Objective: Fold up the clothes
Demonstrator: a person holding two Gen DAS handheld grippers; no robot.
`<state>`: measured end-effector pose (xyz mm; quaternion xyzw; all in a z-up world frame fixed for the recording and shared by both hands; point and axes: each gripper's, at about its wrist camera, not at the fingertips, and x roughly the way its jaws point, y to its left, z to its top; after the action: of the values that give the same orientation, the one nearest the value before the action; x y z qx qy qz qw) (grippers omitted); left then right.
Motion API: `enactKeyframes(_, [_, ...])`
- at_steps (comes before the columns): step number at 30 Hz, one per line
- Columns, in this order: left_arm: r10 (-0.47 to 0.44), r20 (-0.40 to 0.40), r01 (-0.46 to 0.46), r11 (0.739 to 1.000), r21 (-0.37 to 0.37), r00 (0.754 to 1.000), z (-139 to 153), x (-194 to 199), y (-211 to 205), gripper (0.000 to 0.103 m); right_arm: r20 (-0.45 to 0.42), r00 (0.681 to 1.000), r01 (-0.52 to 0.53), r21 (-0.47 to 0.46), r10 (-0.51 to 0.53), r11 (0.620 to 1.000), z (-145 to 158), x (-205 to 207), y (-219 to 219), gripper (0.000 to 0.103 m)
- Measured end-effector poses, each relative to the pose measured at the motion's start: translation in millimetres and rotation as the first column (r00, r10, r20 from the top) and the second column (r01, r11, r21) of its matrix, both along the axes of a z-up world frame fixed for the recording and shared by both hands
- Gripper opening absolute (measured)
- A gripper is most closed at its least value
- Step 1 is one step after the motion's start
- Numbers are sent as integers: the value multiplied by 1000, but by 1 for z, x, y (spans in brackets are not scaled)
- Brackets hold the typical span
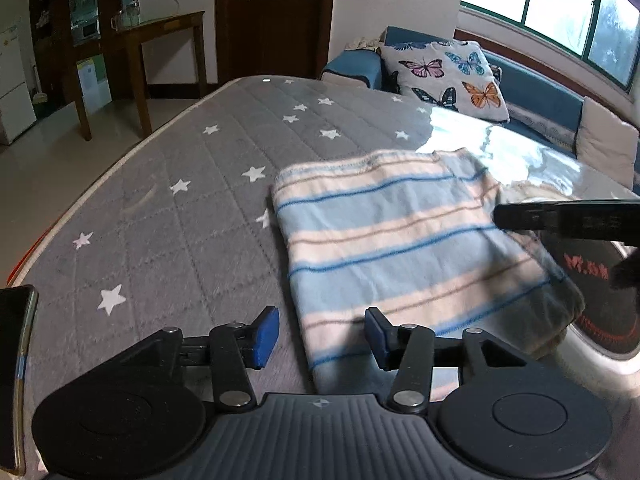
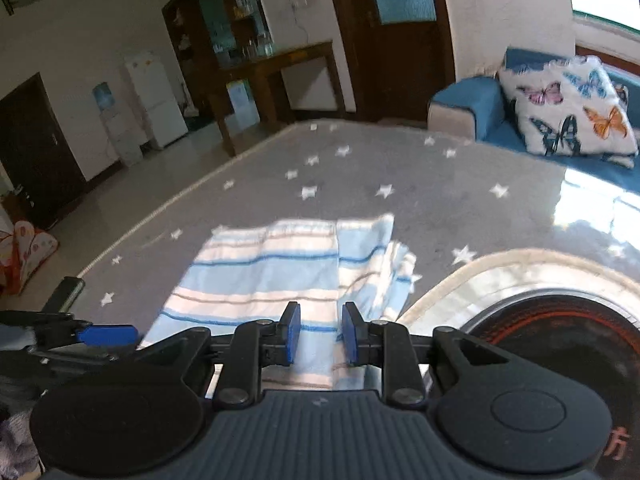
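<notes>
Two tongs gape, gripping nothing | left tongs over garment's near-left corner | right tongs over its near edge | striped garment lies folded flat on starred worktop | any further fold: pinch corners squarely, align edges

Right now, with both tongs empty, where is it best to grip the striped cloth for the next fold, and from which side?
Probably the near edge of the striped cloth, one corner each for the left tongs and right tongs. It lies flat on the star-patterned mat, and both open tongs already face that edge, so come in low from the near side.
</notes>
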<state>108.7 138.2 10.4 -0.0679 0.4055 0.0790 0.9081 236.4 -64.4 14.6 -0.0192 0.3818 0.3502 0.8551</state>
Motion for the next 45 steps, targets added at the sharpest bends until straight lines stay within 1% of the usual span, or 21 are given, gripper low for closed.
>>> enactKeyframes(3, [8, -7, -8, 1000, 0, 1000, -2, -3, 2, 53, -36, 999, 1, -39, -3, 999, -15, 8, 6, 22])
enactKeyframes(7, [10, 2, -10, 1000, 0, 1000, 2, -9, 2, 58, -5, 999, -40, -62, 40, 997, -4, -5, 6, 23])
enactKeyframes(10, [7, 10, -7, 1000, -6, 1000, 3, -15, 0, 64, 22, 995, -94, -109, 97, 990, 3, -23, 7, 23])
enactKeyframes(12, [5, 9, -5, 1000, -6, 1000, 3, -19, -2, 68, 22, 991, -128, -136, 132, 982, 4, -34, 6, 23])
enactKeyframes(15, [5, 5, -5, 1000, -5, 1000, 3, -25, -5, 70, 19, 986, -158, -190, 165, 969, -2, -47, 4, 23])
enactKeyframes(16, [6, 3, -6, 1000, -5, 1000, 3, -27, -6, 70, 22, 985, -162, -198, 169, 967, -2, -51, 2, 24])
enactKeyframes(18, [8, 8, -8, 1000, -4, 1000, 5, -32, -8, 76, 35, 985, -159, -196, 169, 968, -1, -60, -1, 24])
enactKeyframes(20, [10, 15, -10, 1000, -1, 1000, 7, -37, -10, 79, 49, 985, -156, -195, 168, 968, 0, -68, -4, 31])
enactKeyframes(21, [10, 17, -10, 1000, 1, 1000, 8, -40, -11, 81, 56, 984, -154, -194, 168, 969, 0, -73, -6, 39])
enactKeyframes(22, [11, 18, -11, 1000, 5, 1000, 8, -42, -12, 82, 62, 984, -153, -194, 168, 969, 1, -77, -8, 44])
enactKeyframes(24, [12, 17, -13, 1000, 13, 1000, 7, -47, -15, 86, 76, 983, -150, -192, 167, 970, 2, -86, -11, 48])
enactKeyframes(25, [13, 16, -13, 1000, 16, 1000, 7, -50, -17, 87, 83, 983, -149, -191, 167, 970, 2, -91, -13, 53])
enactKeyframes(27, [14, 16, -14, 1000, 20, 1000, 6, -56, -19, 91, 102, 982, -137, -188, 159, 972, 1, -101, -15, 57])
enactKeyframes(29, [19, 18, -19, 1000, 22, 1000, 4, -61, -21, 94, 112, 983, -125, -182, 147, 975, -1, -111, -18, 64])
enactKeyframes(31, [23, 24, -24, 999, 24, 999, 4, -66, -23, 95, 115, 984, -116, -177, 137, 977, -3, -118, -19, 73])
enactKeyframes(32, [27, 29, -28, 999, 25, 999, 4, -69, -24, 96, 119, 984, -110, -175, 132, 978, -4, -123, -21, 75])
enactKeyframes(34, [30, 37, -30, 999, 21, 999, 5, -74, -25, 99, 122, 985, -97, -168, 118, 981, -6, -130, -23, 82])
enactKeyframes(36, [30, 47, -31, 999, 16, 998, 5, -79, -25, 101, 121, 988, -81, -160, 101, 984, -8, -136, -26, 84])
enactKeyframes(37, [30, 51, -31, 999, 14, 998, 5, -82, -26, 103, 123, 988, -70, -156, 90, 985, -8, -138, -27, 87])
enactKeyframes(41, [35, 55, -35, 999, 5, 998, 5, -88, -27, 103, 132, 990, -22, -145, 41, 989, -8, -146, -32, 94])
enactKeyframes(45, [45, 47, -45, 999, -1, 998, 2, -93, -29, 103, 149, 989, 8, -148, 15, 989, -9, -155, -34, 102])
